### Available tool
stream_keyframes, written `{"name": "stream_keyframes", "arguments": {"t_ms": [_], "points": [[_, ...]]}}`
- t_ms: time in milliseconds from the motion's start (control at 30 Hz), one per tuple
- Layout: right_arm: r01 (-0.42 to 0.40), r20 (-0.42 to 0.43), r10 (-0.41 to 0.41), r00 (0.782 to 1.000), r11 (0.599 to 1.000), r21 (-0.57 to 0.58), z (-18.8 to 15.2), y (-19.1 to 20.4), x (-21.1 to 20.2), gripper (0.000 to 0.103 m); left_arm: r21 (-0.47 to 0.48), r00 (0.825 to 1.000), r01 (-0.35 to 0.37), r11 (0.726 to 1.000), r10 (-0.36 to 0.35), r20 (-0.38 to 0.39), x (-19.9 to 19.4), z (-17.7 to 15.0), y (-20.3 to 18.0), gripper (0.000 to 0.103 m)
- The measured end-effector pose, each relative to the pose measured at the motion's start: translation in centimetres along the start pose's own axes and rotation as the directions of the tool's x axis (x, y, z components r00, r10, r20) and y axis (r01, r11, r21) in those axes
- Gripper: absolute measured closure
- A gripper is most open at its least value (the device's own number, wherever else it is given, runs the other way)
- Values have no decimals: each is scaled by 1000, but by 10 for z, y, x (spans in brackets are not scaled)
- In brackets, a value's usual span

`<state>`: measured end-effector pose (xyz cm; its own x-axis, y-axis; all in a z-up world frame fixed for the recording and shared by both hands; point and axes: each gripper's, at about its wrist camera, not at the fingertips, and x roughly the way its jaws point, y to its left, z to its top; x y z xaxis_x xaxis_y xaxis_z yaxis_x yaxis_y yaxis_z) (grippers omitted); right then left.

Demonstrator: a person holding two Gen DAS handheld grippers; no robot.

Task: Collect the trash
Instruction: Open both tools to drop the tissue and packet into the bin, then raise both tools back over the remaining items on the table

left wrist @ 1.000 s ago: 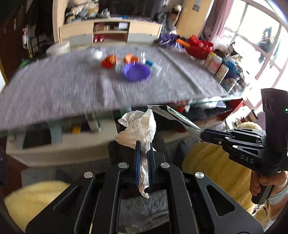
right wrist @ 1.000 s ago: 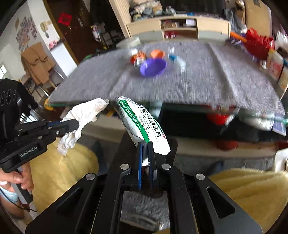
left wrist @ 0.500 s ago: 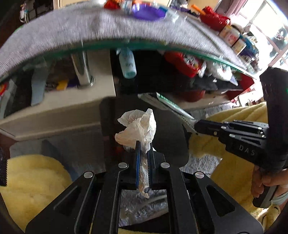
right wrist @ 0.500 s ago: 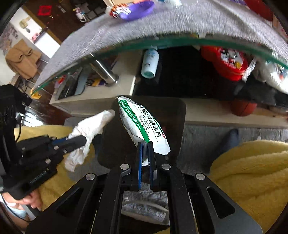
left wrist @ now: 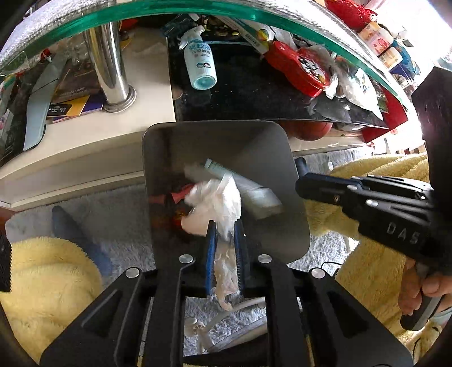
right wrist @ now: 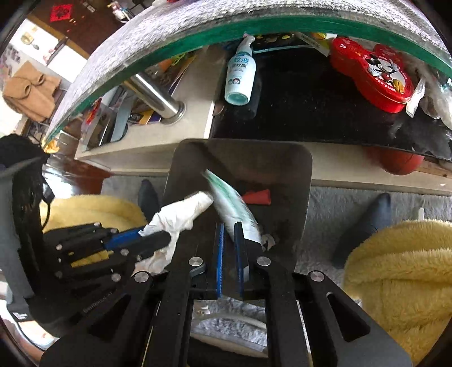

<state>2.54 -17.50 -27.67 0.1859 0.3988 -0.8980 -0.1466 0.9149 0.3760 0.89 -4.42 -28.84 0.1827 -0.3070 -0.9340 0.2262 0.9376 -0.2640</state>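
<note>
A dark grey bin (left wrist: 214, 124) stands on the rug below both grippers, with red scraps (right wrist: 257, 196) inside. My left gripper (left wrist: 224, 225) hangs over its mouth and its jaws are opening. The crumpled white tissue (left wrist: 217, 203) sits loosely between the blue pads, blurred. My right gripper (right wrist: 228, 225) points into the bin (right wrist: 243, 142) with its jaws opening slightly. The white-and-green packet (right wrist: 234, 209) is blurred and slipping past its pads. In the left wrist view the packet (left wrist: 248, 186) lies inside the bin, apart from the right gripper (left wrist: 299, 183).
The green glass table edge (left wrist: 197, 8) arches overhead. Its lower shelf holds a spray bottle (left wrist: 200, 65), a red tin (right wrist: 373, 73) and a chrome leg (left wrist: 113, 73). Yellow fluffy fabric (left wrist: 48, 282) flanks the bin on both sides. A hand (left wrist: 423, 288) grips the right handle.
Both grippers sank from table height and tipped down over the bin. The packet has left the right gripper's pads. The left pads have parted around the tissue.
</note>
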Motion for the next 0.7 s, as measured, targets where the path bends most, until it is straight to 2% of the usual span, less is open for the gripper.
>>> {"name": "stream_keyframes", "arguments": {"t_ms": [67, 133, 167, 200, 233, 267, 367, 500, 600, 700], "points": [[1, 3, -1, 1000, 1000, 6, 5, 0, -1, 92, -5, 1000, -3, 1000, 3, -4, -1, 2, 2, 83], [6, 12, -7, 1000, 1000, 12, 11, 0, -4, 91, -4, 1000, -15, 1000, 15, -2, -5, 5, 3, 73], [16, 22, -17, 1000, 1000, 14, 13, -1, -6, 89, -1, 1000, -22, 1000, 22, 1, -7, 6, 3, 63], [26, 31, -26, 999, 1000, 14, 16, -1, -8, 73, 2, 1000, -31, 1000, 31, 4, -9, 7, 4, 54], [43, 49, -43, 998, 999, 12, 19, -1, -13, 61, 5, 999, -42, 999, 42, 10, -13, 8, 4, 51], [52, 65, -53, 996, 999, 12, 21, -2, -17, 41, 9, 999, -51, 999, 51, 16, -16, 10, 5, 48], [75, 98, -76, 992, 997, 6, 28, -3, -29, 36, 16, 997, -73, 997, 72, 38, -29, 16, 7, 34], [105, 130, -104, 986, 994, -2, 38, -7, -46, 16, 22, 994, -77, 997, 75, 80, -52, 29, 6, 15], [81, 153, -81, 985, 997, 4, 45, -12, -63, 15, 33, 991, -77, 996, 73, 110, -66, 37, 3, 8], [71, 187, -73, 980, 997, 15, 54, -15, -79, 14, 40, 987, -78, 996, 71, 143, -81, 48, 2, 8]]}}
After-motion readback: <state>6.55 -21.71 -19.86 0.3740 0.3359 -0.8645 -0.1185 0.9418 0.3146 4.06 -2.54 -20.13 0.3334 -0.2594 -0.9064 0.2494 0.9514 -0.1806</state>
